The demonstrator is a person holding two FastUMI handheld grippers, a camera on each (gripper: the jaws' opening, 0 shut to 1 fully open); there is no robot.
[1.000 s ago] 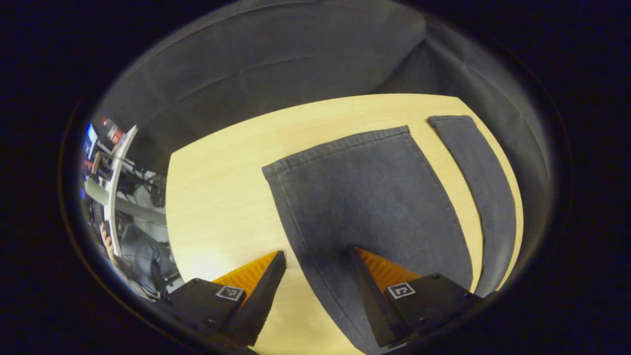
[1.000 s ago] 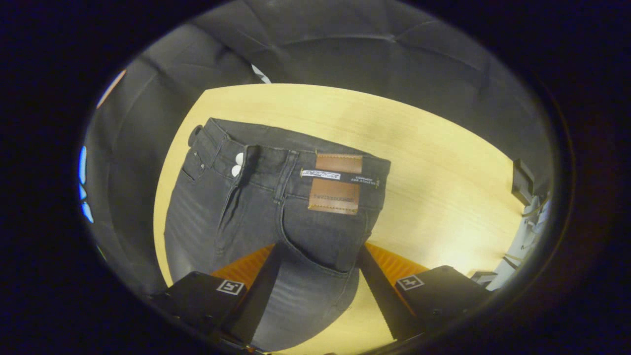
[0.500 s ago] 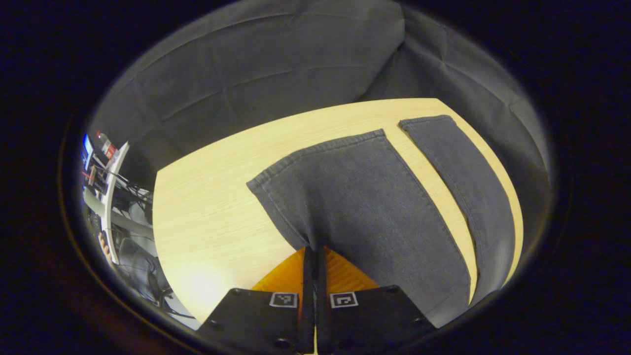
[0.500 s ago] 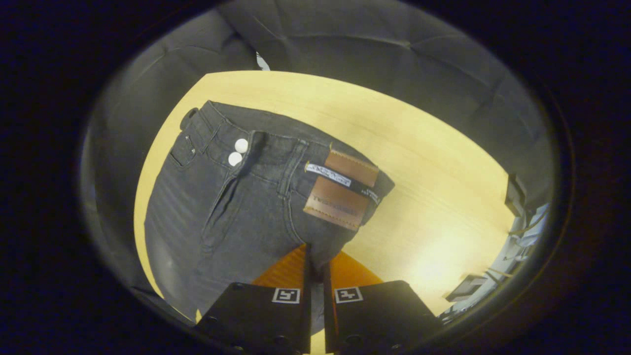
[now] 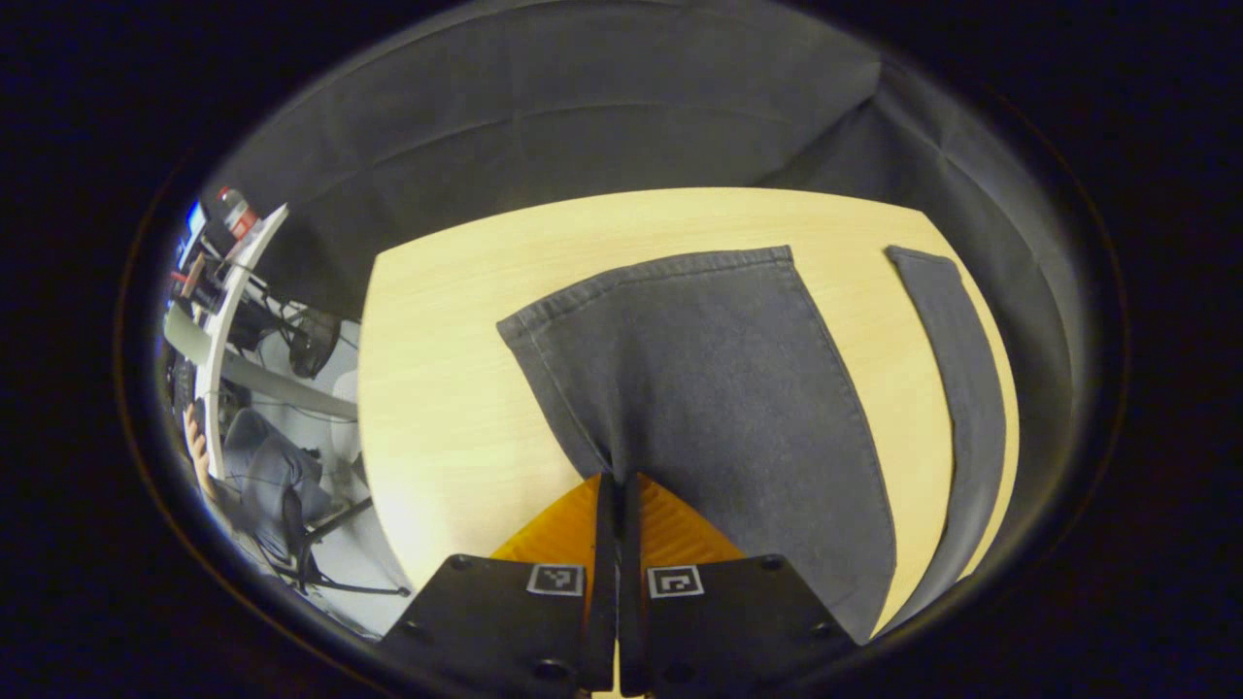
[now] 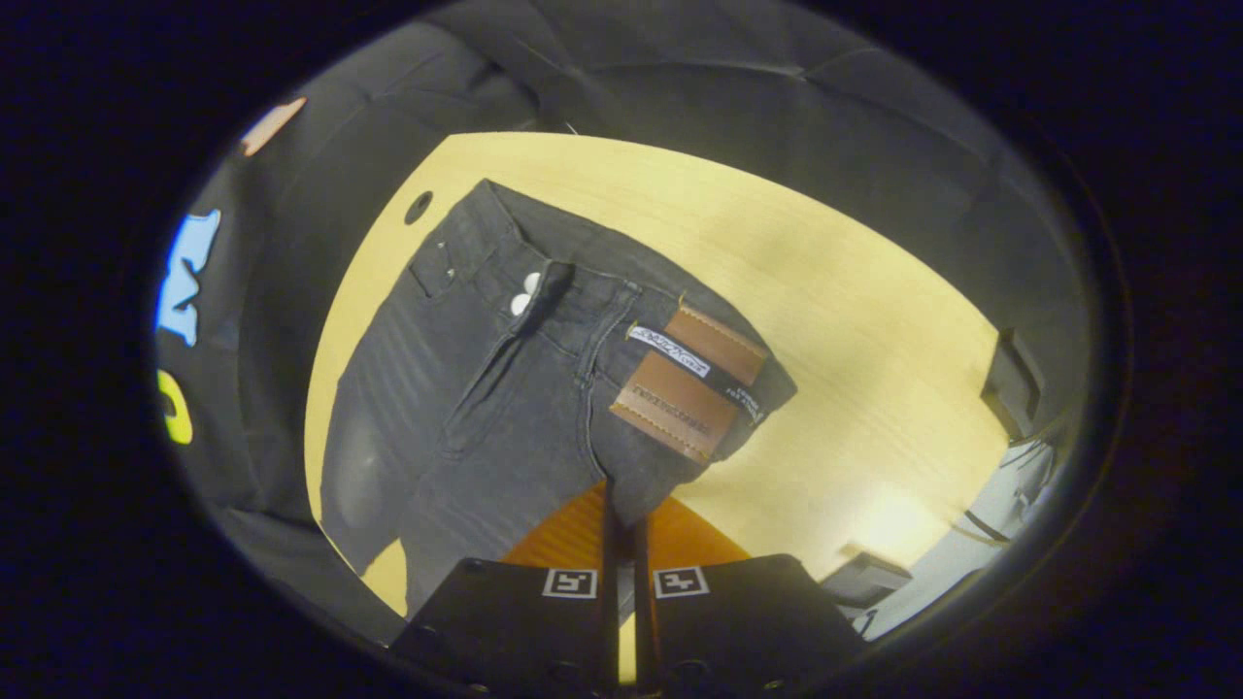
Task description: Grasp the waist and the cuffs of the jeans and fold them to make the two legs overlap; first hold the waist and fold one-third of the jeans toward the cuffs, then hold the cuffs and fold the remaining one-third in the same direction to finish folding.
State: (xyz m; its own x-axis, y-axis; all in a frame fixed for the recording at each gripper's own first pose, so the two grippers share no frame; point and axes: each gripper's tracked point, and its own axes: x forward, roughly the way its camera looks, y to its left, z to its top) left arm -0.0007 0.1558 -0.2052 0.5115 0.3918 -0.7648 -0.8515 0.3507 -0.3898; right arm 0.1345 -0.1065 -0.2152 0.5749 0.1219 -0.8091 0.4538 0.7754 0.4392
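Denim fills my left gripper view: the near leg (image 5: 699, 388) of the jeans lies on the table (image 5: 437, 388), its cuff (image 5: 646, 277) toward the far edge. My left gripper (image 5: 614, 485) has its fingers pressed together on that leg's side edge, pinching the fabric. The other leg (image 5: 957, 388) lies apart at the right, along the table's rim, with bare wood between the two.

In my right gripper view, the waist (image 6: 621, 282) of the jeans rests on the table (image 6: 874, 340), front up, two pale buttons (image 6: 529, 291) at the fly and a brown patch (image 6: 689, 383) on the waistband. My right gripper (image 6: 621, 500) is clamped on the denim just below that patch, fingers together.
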